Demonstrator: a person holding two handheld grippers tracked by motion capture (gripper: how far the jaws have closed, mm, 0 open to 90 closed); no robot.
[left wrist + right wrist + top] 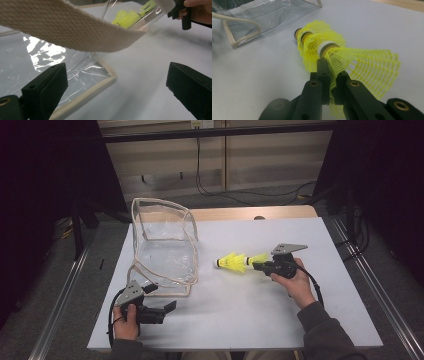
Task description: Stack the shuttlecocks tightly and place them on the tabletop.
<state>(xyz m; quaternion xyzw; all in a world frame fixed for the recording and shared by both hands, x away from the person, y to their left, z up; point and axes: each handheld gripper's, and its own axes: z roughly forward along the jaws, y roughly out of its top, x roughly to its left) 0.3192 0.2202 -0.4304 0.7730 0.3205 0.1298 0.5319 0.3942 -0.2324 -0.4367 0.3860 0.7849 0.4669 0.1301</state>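
Observation:
A nested stack of three yellow plastic shuttlecocks (pixel 235 262) lies level just above the white table, cork ends pointing left toward a clear plastic bag (pixel 162 247) with beige trim. My right gripper (pixel 256 265) is shut on the mesh skirt of the rear shuttlecock (pixel 362 67); in the right gripper view its jaws (pixel 328 68) pinch the yellow netting. My left gripper (pixel 168 308) rests open near the table's front left, just in front of the bag. In the left gripper view its jaws (pixel 117 85) stand wide apart with nothing between them, and the bag's beige strap (pixel 75 32) crosses overhead.
The white table board (pixel 260 320) has bare surface at front centre and right. The bag stands upright with its mouth open and a beige handle (pixel 165 287) lying at its front. Metal rails (pixel 380 295) run along both sides, and cables (pixel 240 192) lie on the floor behind.

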